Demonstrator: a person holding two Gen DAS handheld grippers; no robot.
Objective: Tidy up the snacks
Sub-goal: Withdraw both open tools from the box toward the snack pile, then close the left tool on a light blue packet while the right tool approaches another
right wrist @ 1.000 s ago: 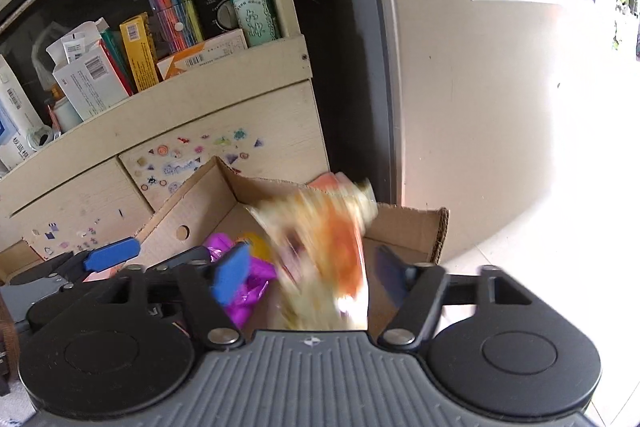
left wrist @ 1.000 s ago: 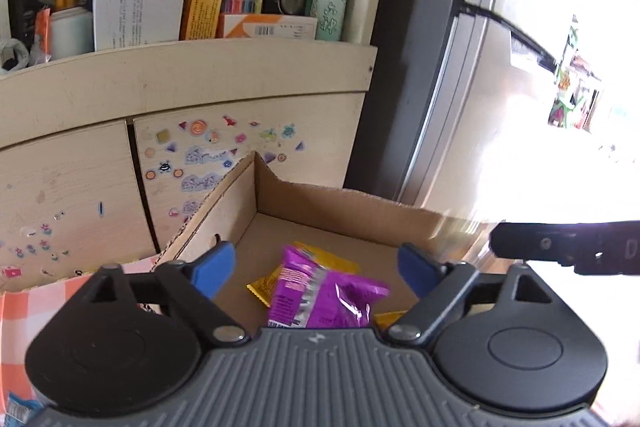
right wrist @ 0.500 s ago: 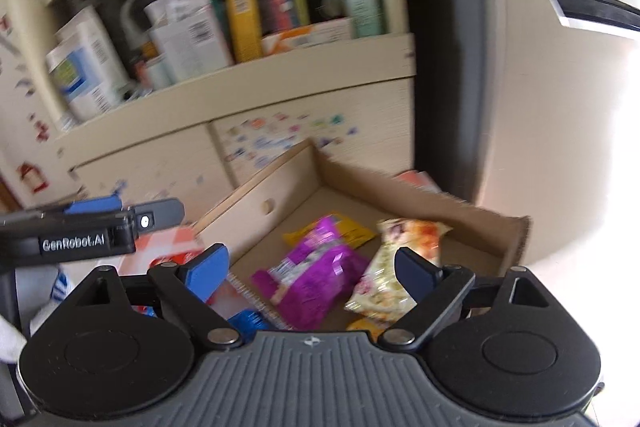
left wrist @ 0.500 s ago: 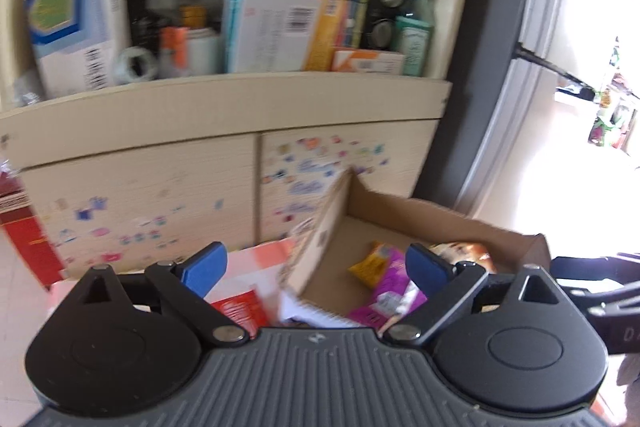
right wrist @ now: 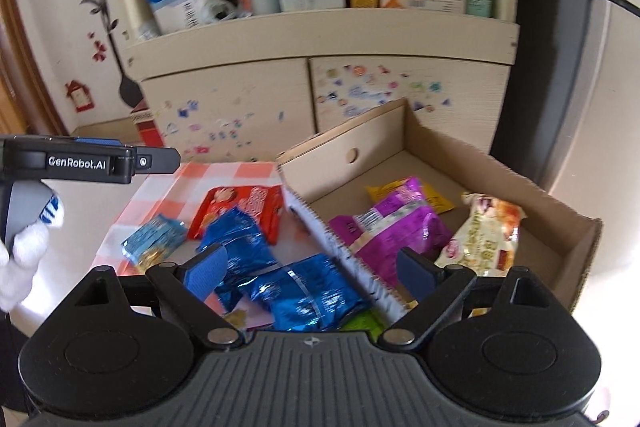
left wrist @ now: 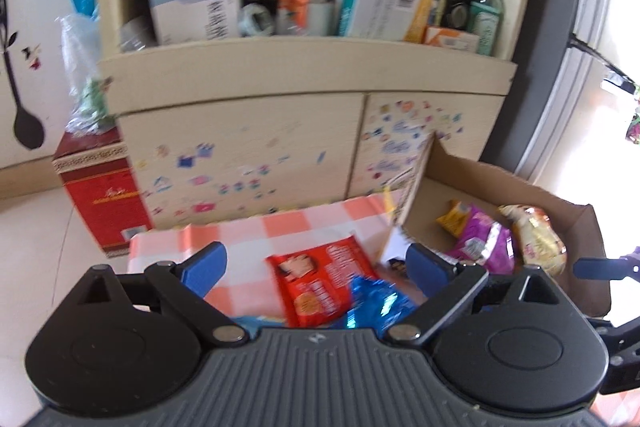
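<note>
While both grippers' fingers gape empty — blue packets lie below them.

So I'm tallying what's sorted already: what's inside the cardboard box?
Inside the cardboard box lie a purple packet, a pale orange-and-cream packet beside it, and a yellow packet partly under the purple one. The box's near corner is hidden behind the right gripper.
</note>
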